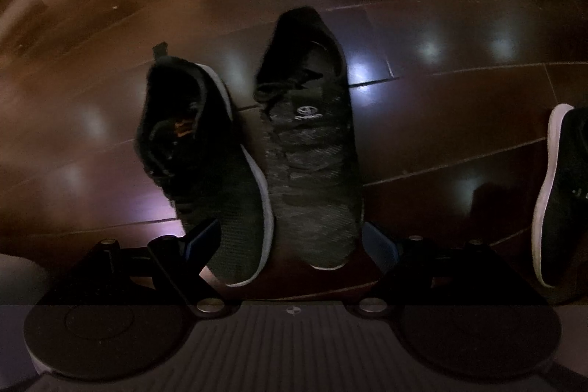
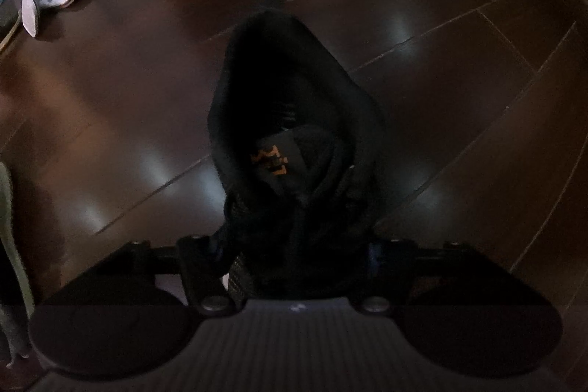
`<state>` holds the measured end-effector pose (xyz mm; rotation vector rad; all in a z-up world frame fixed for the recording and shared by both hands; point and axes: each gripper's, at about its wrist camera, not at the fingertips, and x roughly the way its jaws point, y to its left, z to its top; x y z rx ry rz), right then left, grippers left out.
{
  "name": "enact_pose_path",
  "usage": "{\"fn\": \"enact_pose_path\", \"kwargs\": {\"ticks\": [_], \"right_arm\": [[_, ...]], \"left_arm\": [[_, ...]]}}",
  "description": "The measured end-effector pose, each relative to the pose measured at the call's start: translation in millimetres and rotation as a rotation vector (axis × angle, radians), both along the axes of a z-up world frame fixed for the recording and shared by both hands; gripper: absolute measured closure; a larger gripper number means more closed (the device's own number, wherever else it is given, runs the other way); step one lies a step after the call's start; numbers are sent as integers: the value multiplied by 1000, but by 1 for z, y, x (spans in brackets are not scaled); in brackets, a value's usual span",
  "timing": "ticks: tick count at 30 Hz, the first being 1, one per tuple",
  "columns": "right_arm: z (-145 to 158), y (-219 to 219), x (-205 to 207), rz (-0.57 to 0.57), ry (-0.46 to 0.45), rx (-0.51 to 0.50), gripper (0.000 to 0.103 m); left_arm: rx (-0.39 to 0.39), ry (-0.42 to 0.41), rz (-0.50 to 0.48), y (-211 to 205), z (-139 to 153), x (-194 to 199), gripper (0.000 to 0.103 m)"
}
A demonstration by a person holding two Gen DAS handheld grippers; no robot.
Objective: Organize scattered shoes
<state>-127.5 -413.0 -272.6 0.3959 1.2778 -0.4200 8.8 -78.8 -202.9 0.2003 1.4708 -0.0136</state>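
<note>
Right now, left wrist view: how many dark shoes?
3: white-soled shoe left of centre, grey knit shoe beside it, third shoe cut by right edge. Pale shoes at top excluded.

Grey knit shoe (image 1: 312, 168), tongue: a small white oval emblem with a short white word beneath it — too blurred to read.
Black shoe with white sole (image 1: 205, 149), inside at the tongue: an orange mark — shape only, no letters legible.
Black shoe (image 2: 294, 149) in the right wrist view, tongue label: an orange crown-like logo with blocky strokes under it, not readable as text.
Numbers: none readable.
</note>
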Motion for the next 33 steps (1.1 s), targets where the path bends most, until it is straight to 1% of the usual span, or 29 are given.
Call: {"fn": "enact_pose_path", "kwargs": {"ticks": [4, 6, 10, 13, 14, 18, 20, 22, 24, 25, 26, 29, 31, 33], "right_arm": [[11, 11, 6, 23, -15, 12, 41], [14, 10, 10, 26, -24, 25, 42], [21, 15, 15, 19, -48, 84, 44], [33, 22, 23, 14, -75, 136, 45], [38, 26, 26, 19, -86, 155, 45], [40, 43, 48, 61, -119, 197, 46], [56, 58, 63, 117, -149, 212, 47], [71, 71, 68, 156, -168, 222, 47], [94, 91, 83, 225, -194, 236, 47], [100, 97, 86, 243, -200, 239, 47], [113, 108, 92, 280, -213, 248, 47], [137, 137, 110, 348, -227, 274, 48], [152, 167, 127, 398, -231, 287, 48], [168, 195, 136, 448, -235, 297, 48]], "left_arm": [[0, -15, 39, 16, 6, 2, 15], [0, -24, 60, 25, 10, 3, 15], [5, -42, 120, 53, 17, 2, 15], [13, -46, 177, 77, 19, 2, 15], [15, -47, 196, 84, 20, 2, 15], [8, -63, 262, 107, 28, 4, 15], [0, -76, 291, 118, 33, 6, 15], [-13, -90, 316, 129, 41, 8, 15], [-34, -103, 338, 140, 50, 11, 15], [-50, -116, 351, 149, 60, 12, 15], [-62, -126, 362, 156, 67, 12, 15], [-73, -151, 383, 171, 86, 12, 15], [-86, -176, 402, 185, 102, 10, 15], [-85, -187, 399, 194, 110, 10, 15]]}}
